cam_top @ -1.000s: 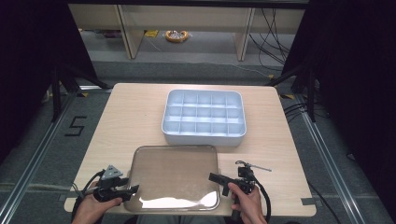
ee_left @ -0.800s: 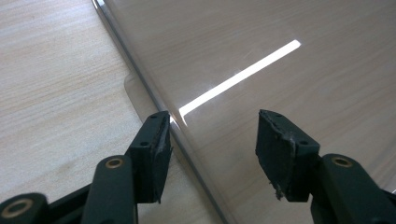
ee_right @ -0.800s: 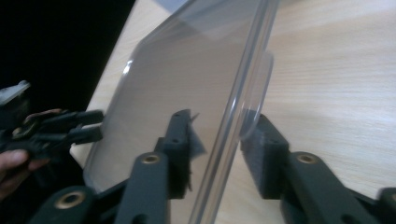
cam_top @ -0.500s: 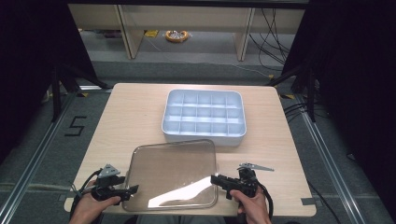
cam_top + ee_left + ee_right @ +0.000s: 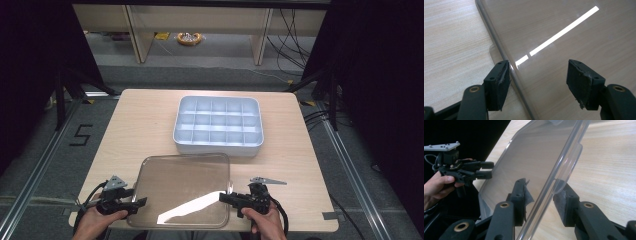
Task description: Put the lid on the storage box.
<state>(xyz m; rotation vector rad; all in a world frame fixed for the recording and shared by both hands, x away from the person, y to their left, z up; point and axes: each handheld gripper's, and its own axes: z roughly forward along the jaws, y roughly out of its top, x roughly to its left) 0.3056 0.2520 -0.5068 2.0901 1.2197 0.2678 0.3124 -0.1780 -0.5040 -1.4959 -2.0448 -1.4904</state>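
From the high view I see the clear lid (image 5: 182, 190) lying at the near edge of the wooden table (image 5: 145, 117), its far edge close to the grey compartment tray (image 5: 218, 125) but apart from it. A bright strip of light reflects across its near half. My left gripper (image 5: 137, 202) sits at the lid's left near corner, my right gripper (image 5: 226, 197) at its right edge, each with a hand (image 5: 92, 225) behind it.

In the left gripper view, the jaws stand well apart with the lid's left rim running between them. One pad (image 5: 504, 77) sits right at the rim on the table side, the other (image 5: 579, 80) hangs over the clear panel (image 5: 564, 37); I cannot see them pressing on it. These jaws have just been closing a little after widening, with the lid edge between them, so I read this claw as wide and holding nothing.

In the right gripper view, the lid (image 5: 531, 162) tilts steeply up from the table, its rim and small tab passing between my two pads (image 5: 520, 192). The gap is narrow, both pads right against the plastic: this claw holds the lid by its edge. Its jaws have just eased open slightly. Beyond, the left gripper (image 5: 486, 170) shows at the lid's opposite edge
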